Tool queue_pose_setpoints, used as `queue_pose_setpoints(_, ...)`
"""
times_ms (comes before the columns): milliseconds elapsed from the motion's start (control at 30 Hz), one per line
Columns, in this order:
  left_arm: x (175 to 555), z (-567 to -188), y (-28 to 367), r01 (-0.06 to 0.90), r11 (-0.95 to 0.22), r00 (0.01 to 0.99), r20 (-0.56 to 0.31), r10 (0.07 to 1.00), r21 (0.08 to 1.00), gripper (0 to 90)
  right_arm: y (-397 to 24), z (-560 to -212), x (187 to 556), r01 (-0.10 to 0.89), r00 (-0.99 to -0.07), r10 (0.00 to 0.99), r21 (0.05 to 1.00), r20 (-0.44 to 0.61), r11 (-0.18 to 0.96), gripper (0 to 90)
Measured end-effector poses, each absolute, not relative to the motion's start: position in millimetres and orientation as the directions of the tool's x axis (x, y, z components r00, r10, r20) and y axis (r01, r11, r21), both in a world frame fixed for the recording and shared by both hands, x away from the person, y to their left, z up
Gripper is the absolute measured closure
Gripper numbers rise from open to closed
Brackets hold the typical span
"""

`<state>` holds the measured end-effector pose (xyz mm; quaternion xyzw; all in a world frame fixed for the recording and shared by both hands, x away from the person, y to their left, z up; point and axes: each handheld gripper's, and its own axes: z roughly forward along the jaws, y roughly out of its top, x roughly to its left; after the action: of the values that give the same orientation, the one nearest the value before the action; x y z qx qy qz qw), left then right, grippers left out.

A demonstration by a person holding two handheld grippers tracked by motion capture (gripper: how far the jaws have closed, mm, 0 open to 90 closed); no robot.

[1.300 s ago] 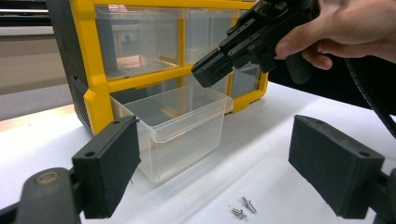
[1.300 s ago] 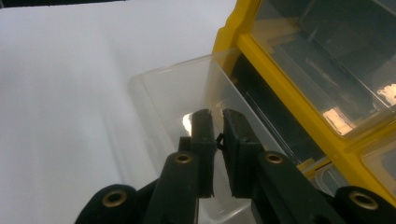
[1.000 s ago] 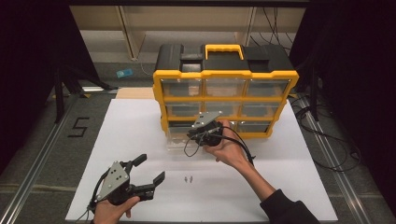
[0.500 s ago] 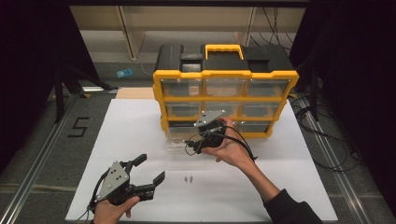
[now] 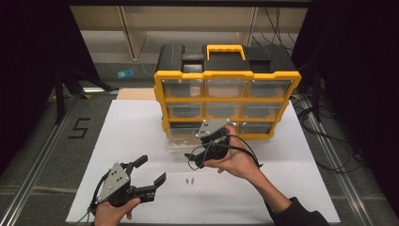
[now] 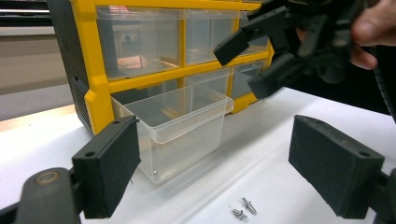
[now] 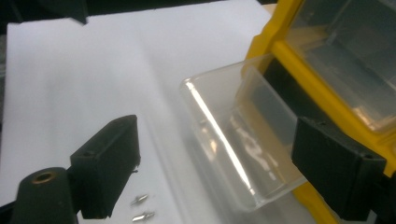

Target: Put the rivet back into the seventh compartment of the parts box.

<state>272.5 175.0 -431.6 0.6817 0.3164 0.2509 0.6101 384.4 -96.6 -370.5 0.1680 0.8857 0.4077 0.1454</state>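
- The clear drawer (image 6: pixel 182 135) stands pulled out from the bottom-left slot of the yellow organiser (image 5: pixel 226 94), its front on the white surface (image 5: pixel 141 127) and its back still in or at the slot mouth; I cannot tell how far.
- The right hand-held gripper (image 5: pixel 200 155) sits just beside the drawer's front, jaws spread wide and having just opened, with nothing between them.
- The left hand-held gripper (image 5: pixel 150 172) rests near the front edge, well apart from the drawer, released and empty.
- Two small screws (image 5: pixel 190 180) lie on the surface between the two grippers, near the drawer.
- The drawer looks like thin, stiff plastic: light, empty as far as I can see, and smooth enough to slip out of flat pads.
- I'd take it by the front wall just under the rolled lip (image 7: pixel 219 126), one pad inside and one outside; the lip should stop it sliding.
- A hard squeeze could bow or crack that wall, so gentle pressure seems best.
- The screws are tiny, hard and apt to roll; they'd want a fingertip pinch across the shank, one at a time.
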Motion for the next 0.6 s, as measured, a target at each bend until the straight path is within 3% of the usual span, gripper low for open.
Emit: queue_pose_setpoints(600, 272.3, -431.1, 175.3, 0.124, -0.053, 0.675, -0.045, 0.737, 0.991, 16.2, -90.6, -411.1, 356.0, 0.202, -0.934, 0.345, 0.662, -0.092, 0.721, 18.9)
